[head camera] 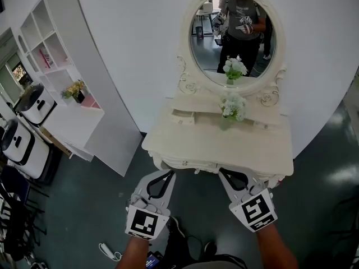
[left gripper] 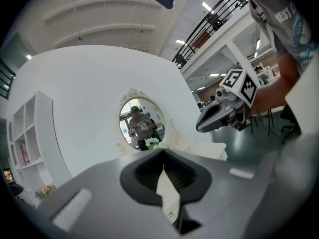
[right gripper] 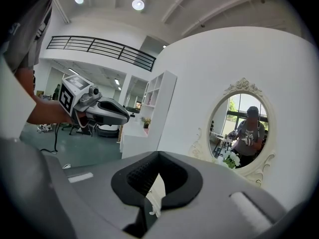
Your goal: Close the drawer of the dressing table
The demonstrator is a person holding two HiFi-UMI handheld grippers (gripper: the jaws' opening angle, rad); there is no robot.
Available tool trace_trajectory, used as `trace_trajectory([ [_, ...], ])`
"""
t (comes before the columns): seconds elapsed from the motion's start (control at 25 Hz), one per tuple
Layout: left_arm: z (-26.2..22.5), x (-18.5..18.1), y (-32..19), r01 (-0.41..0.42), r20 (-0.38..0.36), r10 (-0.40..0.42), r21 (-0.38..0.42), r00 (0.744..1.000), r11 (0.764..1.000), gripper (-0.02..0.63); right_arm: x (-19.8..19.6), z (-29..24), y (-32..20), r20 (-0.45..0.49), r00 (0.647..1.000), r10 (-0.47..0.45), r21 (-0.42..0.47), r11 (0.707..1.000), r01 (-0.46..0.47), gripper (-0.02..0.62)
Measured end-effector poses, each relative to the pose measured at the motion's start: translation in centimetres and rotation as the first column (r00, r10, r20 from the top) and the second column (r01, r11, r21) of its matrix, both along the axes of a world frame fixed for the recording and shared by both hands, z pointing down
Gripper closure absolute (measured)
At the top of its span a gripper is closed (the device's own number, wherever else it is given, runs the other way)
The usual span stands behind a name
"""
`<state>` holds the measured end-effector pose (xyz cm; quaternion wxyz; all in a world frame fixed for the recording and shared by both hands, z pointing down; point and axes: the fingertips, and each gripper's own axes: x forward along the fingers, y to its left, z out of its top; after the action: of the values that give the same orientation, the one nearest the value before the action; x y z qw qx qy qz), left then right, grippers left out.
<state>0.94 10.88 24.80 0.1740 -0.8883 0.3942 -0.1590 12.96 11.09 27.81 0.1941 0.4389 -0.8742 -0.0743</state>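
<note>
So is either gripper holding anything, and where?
Nothing. The left gripper and the right gripper both have jaws together with nothing between them.

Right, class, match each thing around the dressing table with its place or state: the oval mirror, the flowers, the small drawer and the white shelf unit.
Things:
1. oval mirror
2. flowers
3. small drawer
4. white shelf unit

Places or states:
A. stands left of the dressing table
B. pulled out a little, at the back left of the table's top
C. upright behind the table's top
D. on the table's top, right of the small drawer

Pairs: 1-C, 2-D, 3-B, 4-A.
</note>
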Motion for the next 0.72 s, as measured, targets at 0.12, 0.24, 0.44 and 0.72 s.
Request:
trace_trajectory([
  [0.12,0.5,0.2,-2.0,-0.037,-0.007,0.037,-0.008,0.999,0.999,0.601,0.1,0.1,-1.8,-0.005,0.999,0.039,0.006,0.999,-0.039,0.594],
  [0.24,1.2,0.4,-4.2,-0.086,-0.012,0.086,-0.014,0.996,0.996,0.603,0.0,0.6,-3.4,-0.002,0.996,0.084,-0.005,0.996,-0.084,0.594],
  [0.44,1.1,-0.1,-8.6,-0.146,-0.018,0.145,-0.026,0.989,0.989,0.601,-0.9,0.8,-6.7,-0.010,0.990,0.141,-0.024,0.990,-0.141,0.594],
  [0.72,1.0,-1.5,-14.2,-0.206,-0.033,0.205,-0.038,0.978,0.978,0.601,-2.5,0.8,-11.2,-0.016,0.979,0.203,-0.034,0.979,-0.203,0.594],
])
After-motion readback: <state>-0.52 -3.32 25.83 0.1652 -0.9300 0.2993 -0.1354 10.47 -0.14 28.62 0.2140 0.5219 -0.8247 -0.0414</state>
